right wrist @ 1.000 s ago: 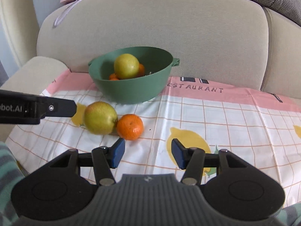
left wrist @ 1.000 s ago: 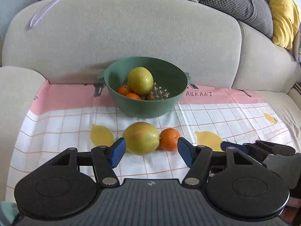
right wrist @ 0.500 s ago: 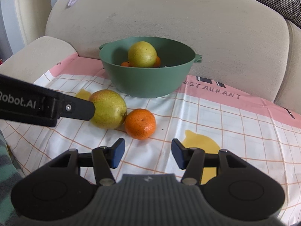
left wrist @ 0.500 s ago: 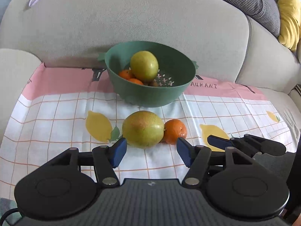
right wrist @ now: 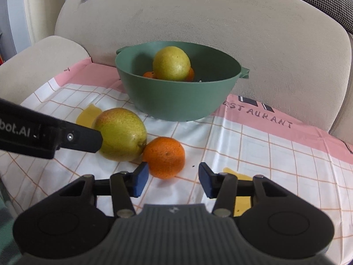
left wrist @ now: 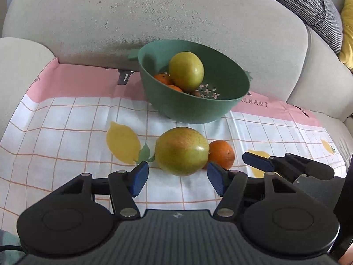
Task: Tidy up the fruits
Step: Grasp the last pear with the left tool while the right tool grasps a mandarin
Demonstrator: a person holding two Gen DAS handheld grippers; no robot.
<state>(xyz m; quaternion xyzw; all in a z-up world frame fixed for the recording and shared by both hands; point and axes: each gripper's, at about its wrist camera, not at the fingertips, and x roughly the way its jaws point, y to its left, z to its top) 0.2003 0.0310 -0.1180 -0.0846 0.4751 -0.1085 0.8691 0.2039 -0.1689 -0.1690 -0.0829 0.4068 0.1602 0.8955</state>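
A green colander bowl point(left wrist: 233, 108) point(right wrist: 176, 101) stands on a checked cloth and holds a yellow-green pear point(left wrist: 186, 70) point(right wrist: 171, 63) on top of small oranges. A second yellow-green pear point(left wrist: 182, 151) point(right wrist: 121, 134) lies on the cloth in front of the bowl, with an orange point(left wrist: 221, 154) point(right wrist: 164, 156) touching its right side. My left gripper point(left wrist: 177, 180) is open, its blue pads just short of the loose pear on either side. My right gripper point(right wrist: 172, 180) is open, just in front of the loose orange. The right gripper's fingertips point(left wrist: 258, 162) show in the left wrist view, beside the orange.
The cloth point(left wrist: 66, 119) with pink border and lemon prints covers a beige sofa seat. The sofa backrest point(left wrist: 154, 15) rises right behind the bowl. An armrest point(right wrist: 44, 59) is at the left. Checked point(left wrist: 308, 2) and yellow point(left wrist: 347, 33) cushions lie at the upper right.
Both grippers have moved forward toward the loose fruit. The pear now sits between the left gripper's open pads' line, and the orange is close before the right gripper. Both stayed open.
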